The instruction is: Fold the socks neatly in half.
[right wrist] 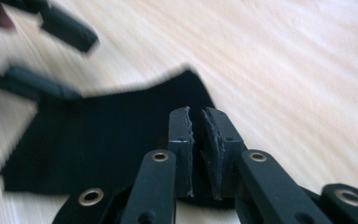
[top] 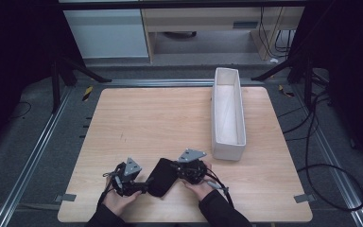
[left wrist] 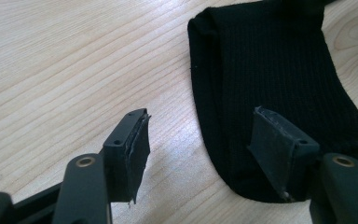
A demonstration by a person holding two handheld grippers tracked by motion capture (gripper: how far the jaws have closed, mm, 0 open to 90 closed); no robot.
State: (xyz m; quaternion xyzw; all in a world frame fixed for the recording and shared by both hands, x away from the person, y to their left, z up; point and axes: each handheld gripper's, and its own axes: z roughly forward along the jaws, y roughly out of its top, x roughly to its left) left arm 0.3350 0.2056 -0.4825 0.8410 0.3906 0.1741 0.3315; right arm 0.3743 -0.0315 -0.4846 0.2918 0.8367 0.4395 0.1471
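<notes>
A black ribbed sock [top: 162, 177] lies flat on the wooden table [top: 170, 118] near its front edge, between my two grippers. My left gripper [top: 144, 185] sits at the sock's left end, low over the table. Its jaws stand wide open [left wrist: 200, 144]: one pad over bare wood, the other fingertip [left wrist: 275, 140] over the sock's rounded end [left wrist: 261, 84]. My right gripper [top: 176, 169] is at the sock's right edge. Its pads [right wrist: 198, 140] are almost together over the black cloth [right wrist: 102, 140], with a thin dark slit between them. Whether cloth is pinched there I cannot tell.
A long white fabric bin [top: 227, 113] stands at the right side of the table, running front to back, and looks empty. Bare wood stretches behind and to the left of the sock. Cables [top: 312, 156] lie on the floor to the right.
</notes>
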